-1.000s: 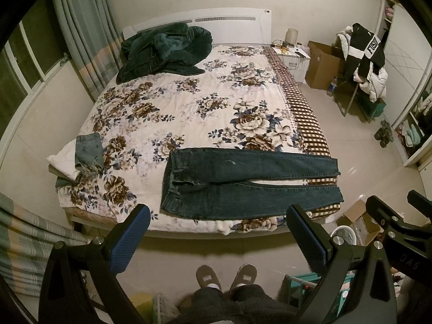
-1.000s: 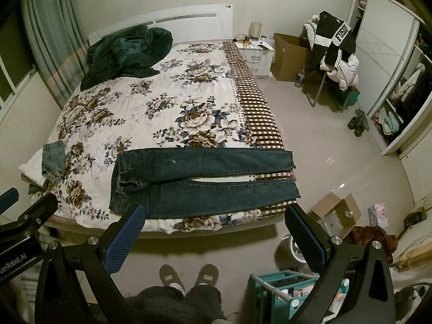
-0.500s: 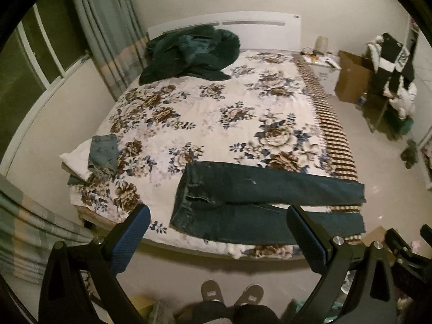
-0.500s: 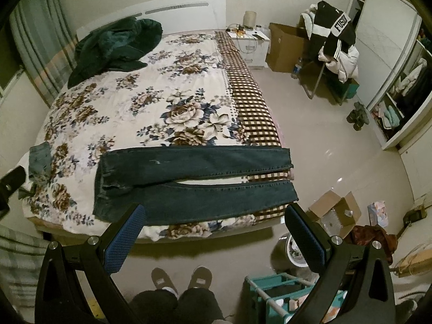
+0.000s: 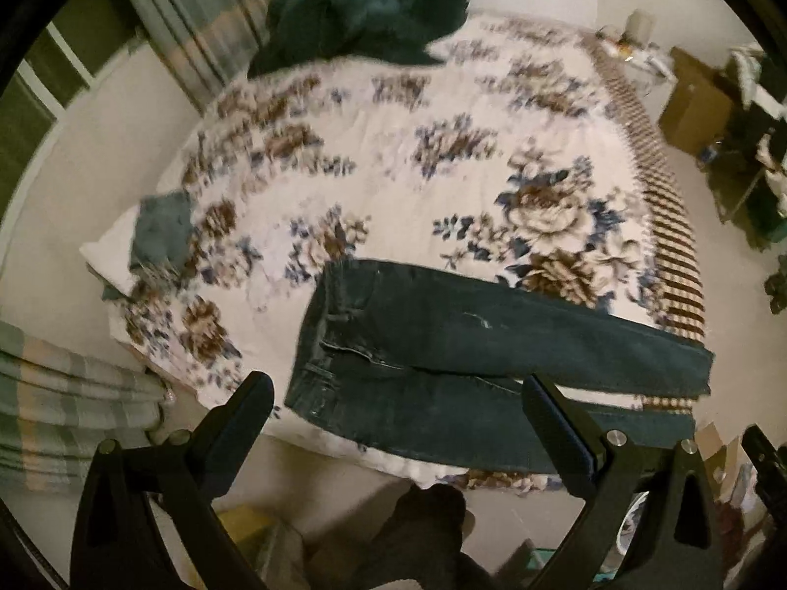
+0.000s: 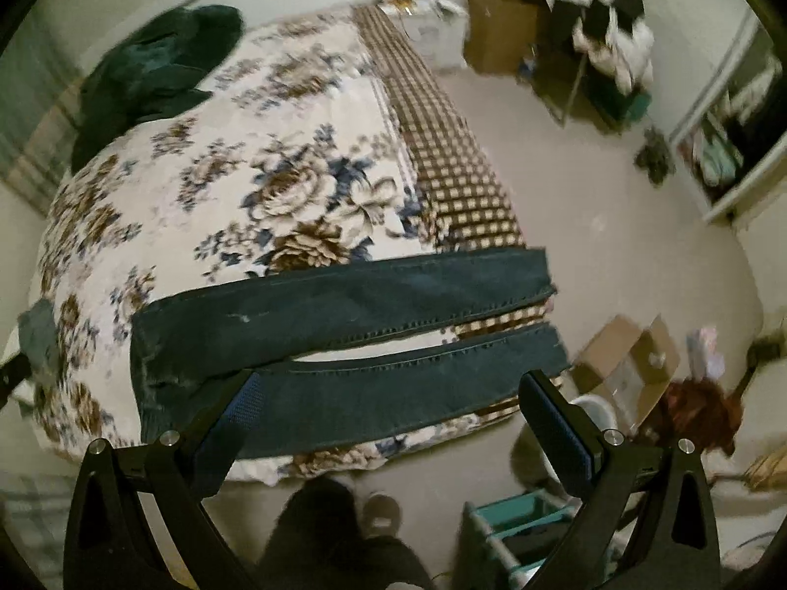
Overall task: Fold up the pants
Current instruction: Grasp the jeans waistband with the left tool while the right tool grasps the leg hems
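Dark blue jeans [image 5: 442, 339] lie flat across the near end of the floral bed [image 5: 393, 157], waistband to the left, both legs stretched right toward the checked edge. They also show in the right wrist view [image 6: 344, 339]. My left gripper [image 5: 396, 413] is open and empty, hovering above the waist end. My right gripper [image 6: 391, 410] is open and empty, above the lower leg near the bed's front edge.
A dark green blanket [image 5: 359, 10] is heaped at the headboard. A small folded denim piece [image 5: 162, 231] lies at the bed's left edge. On the floor to the right are a cardboard box [image 6: 624, 364] and a teal rack [image 6: 516, 526]. My feet [image 6: 378, 511] stand by the bed.
Both grippers have moved forward and down toward the bed, so the jeans look larger and closer. The left has swung toward the waist, the right toward the legs. Both views are motion blurred.
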{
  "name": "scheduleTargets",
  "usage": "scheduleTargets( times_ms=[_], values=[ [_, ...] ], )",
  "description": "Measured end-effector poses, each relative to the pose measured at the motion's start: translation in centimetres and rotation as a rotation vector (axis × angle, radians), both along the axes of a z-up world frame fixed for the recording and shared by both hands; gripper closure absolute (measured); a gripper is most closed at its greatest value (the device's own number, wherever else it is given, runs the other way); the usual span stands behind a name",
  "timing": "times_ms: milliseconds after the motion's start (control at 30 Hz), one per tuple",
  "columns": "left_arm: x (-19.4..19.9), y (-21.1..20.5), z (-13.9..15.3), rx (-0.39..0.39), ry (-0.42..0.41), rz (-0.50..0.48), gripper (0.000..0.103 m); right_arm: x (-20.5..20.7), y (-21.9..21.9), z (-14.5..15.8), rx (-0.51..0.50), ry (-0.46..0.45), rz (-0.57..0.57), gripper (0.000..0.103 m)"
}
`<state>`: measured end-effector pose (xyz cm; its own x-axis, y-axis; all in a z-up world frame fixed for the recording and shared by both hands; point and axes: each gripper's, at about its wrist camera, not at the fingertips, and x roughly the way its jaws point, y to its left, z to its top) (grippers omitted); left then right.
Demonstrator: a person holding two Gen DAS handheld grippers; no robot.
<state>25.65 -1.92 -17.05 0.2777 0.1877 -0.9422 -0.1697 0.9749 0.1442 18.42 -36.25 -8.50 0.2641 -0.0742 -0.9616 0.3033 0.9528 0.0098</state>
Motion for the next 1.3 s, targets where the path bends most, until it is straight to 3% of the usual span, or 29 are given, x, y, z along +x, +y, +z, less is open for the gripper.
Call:
scheduleTargets(
  times_ms=[267, 400, 533, 667, 700, 733, 800, 933, 1000, 1067, 1100, 1167, 1233, 1300],
  values=[
    [12.4, 6.0, -15.3, -0.121, 0.246, 0.272, 0.000, 11.8, -7.1, -17.0, 0.138, 0.191, -0.264, 0.000],
    [16.7, 9.7, -22.8, -0.166, 0.310, 0.444, 0.000, 16.0, -11.1, -26.5, 0.199, 0.268, -0.404, 0.000],
    [19.7, 13.2, -29.4, -0.203, 0.362, 0.589, 0.000, 18.2, -14.2, -34.4, 0.223, 0.330, -0.506, 0.000],
    [21.1, 15.4, -34.7, -0.225, 0.424, 0.686, 0.001, 18.9, -16.3, -39.9, 0.248, 0.371, -0.598, 0.000],
    [20.9, 15.8, -35.5, -0.216, 0.435, 0.712, 0.010, 19.2, -16.7, -40.8, 0.248, 0.373, -0.614, 0.000],
    [20.7, 16.0, -35.9, -0.208, 0.435, 0.727, 0.024, 19.4, -17.1, -41.7, 0.249, 0.375, -0.635, 0.000],
    [19.9, 16.2, -36.2, -0.207, 0.422, 0.759, 0.038, 19.9, -17.4, -43.3, 0.260, 0.381, -0.663, 0.000],
    [19.3, 15.1, -34.6, -0.249, 0.328, 0.751, 0.076, 21.1, -17.8, -46.4, 0.281, 0.391, -0.687, 0.000],
    [18.9, 14.0, -32.8, -0.247, 0.289, 0.719, 0.082, 21.7, -17.8, -47.5, 0.284, 0.388, -0.692, 0.010],
    [18.1, 13.4, -30.6, -0.257, 0.249, 0.699, 0.086, 22.4, -17.8, -48.3, 0.274, 0.391, -0.686, 0.041],
    [17.7, 13.2, -29.6, -0.267, 0.229, 0.691, 0.087, 22.7, -17.8, -48.5, 0.262, 0.392, -0.686, 0.050],
    [16.4, 13.0, -28.1, -0.286, 0.202, 0.679, 0.088, 22.6, -18.1, -48.6, 0.265, 0.371, -0.694, 0.089],
    [14.9, 12.9, -26.2, -0.314, 0.171, 0.671, 0.089, 22.4, -18.4, -47.8, 0.275, 0.334, -0.694, 0.098],
    [12.8, 12.7, -24.2, -0.341, 0.142, 0.661, 0.089, 21.5, -18.5, -46.8, 0.262, 0.299, -0.670, 0.100]
  ],
)
